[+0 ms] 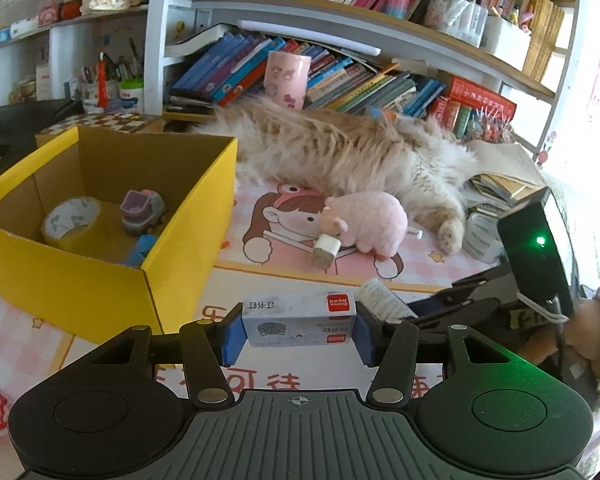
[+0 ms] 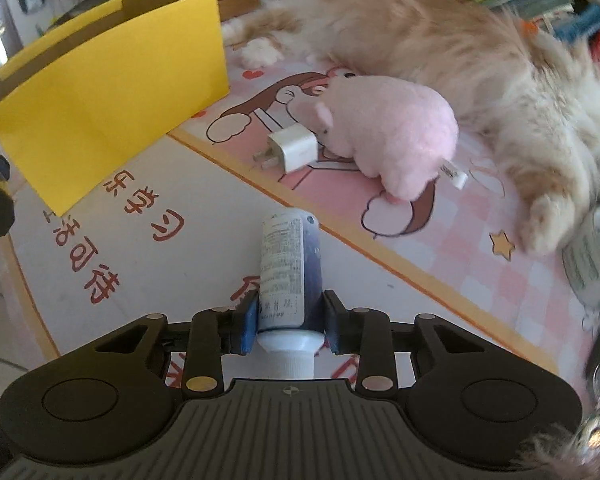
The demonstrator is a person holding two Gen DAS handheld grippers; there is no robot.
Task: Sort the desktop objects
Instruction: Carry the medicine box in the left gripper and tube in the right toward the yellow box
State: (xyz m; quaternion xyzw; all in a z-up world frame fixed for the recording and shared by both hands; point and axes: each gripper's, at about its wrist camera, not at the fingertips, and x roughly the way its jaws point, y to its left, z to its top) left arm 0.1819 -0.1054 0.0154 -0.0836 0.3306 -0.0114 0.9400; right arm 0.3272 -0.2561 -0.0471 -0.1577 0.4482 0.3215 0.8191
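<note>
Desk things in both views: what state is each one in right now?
Left gripper: shut on staples box.
Right gripper: shut on tube, cap end toward camera.
Yellow box: open, holding tape roll and toy.
Plug: lying loose.
Plush pig: lying on mat.

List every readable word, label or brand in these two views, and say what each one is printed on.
"Comix", white on a red square: small box in the left tongs.
"订书钉": same box, seen upside down.
"可待": large red characters on the desk mat, right wrist view; the others there are cut off.
Tube in the right tongs: fine print, too small to read.
Book spines on the shelf: too blurred.
</note>
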